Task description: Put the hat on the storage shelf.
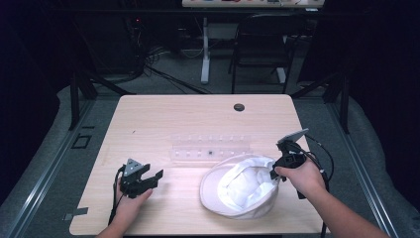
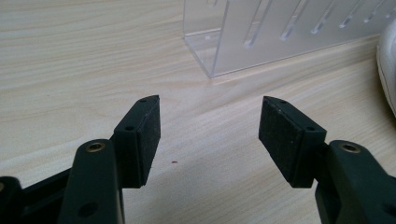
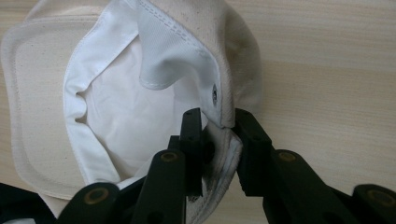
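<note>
A white cloth cap (image 1: 241, 186) lies upside down on the wooden table (image 1: 173, 119), its white lining facing up. My right gripper (image 1: 275, 173) is shut on the cap's back edge at its right side; in the right gripper view the jaws pinch the cap's rim (image 3: 219, 140) between them, near a small metal eyelet. My left gripper (image 1: 148, 179) rests low over the table at the front left, open, with nothing between its pads (image 2: 148, 135). The cap's edge (image 2: 387, 65) shows at the far right of the left gripper view.
A clear acrylic rack (image 1: 210, 147) with slots lies on the table behind the cap; its corner (image 2: 261, 37) stands ahead of the left gripper. A cable hole (image 1: 239, 107) sits near the table's far edge. A chair (image 1: 262, 44) and desk legs stand beyond.
</note>
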The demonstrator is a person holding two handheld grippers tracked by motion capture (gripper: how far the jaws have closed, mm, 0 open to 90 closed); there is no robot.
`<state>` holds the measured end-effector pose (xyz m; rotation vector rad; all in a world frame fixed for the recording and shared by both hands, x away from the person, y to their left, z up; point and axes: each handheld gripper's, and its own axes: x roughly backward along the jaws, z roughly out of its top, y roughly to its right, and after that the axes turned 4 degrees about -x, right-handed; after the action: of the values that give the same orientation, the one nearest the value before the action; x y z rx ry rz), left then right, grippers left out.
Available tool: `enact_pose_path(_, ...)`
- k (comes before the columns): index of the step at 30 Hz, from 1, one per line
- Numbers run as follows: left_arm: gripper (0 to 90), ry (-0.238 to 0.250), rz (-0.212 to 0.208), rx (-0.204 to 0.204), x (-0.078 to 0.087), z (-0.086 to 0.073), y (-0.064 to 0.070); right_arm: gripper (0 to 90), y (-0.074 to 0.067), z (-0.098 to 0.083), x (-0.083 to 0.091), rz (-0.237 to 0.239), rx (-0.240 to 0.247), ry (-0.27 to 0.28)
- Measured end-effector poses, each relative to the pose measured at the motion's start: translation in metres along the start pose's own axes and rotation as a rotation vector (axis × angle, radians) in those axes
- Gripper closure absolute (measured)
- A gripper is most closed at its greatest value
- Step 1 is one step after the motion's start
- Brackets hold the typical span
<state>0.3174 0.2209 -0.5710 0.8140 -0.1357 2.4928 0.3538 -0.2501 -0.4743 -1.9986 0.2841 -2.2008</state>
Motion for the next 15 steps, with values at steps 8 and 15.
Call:
enact_pose_path(8,39.3,0.001,0.0,0.0,0.0,0.0,0.0,78.8,0.0,0.004,0.005,-0.022,-0.016,-0.006)
enact_pose_path(15,39.3,0.001,0.0,-0.002,0.0,0.0,0.0,79.1,-0.001,0.004,0.011,-0.087,0.003,-0.018)
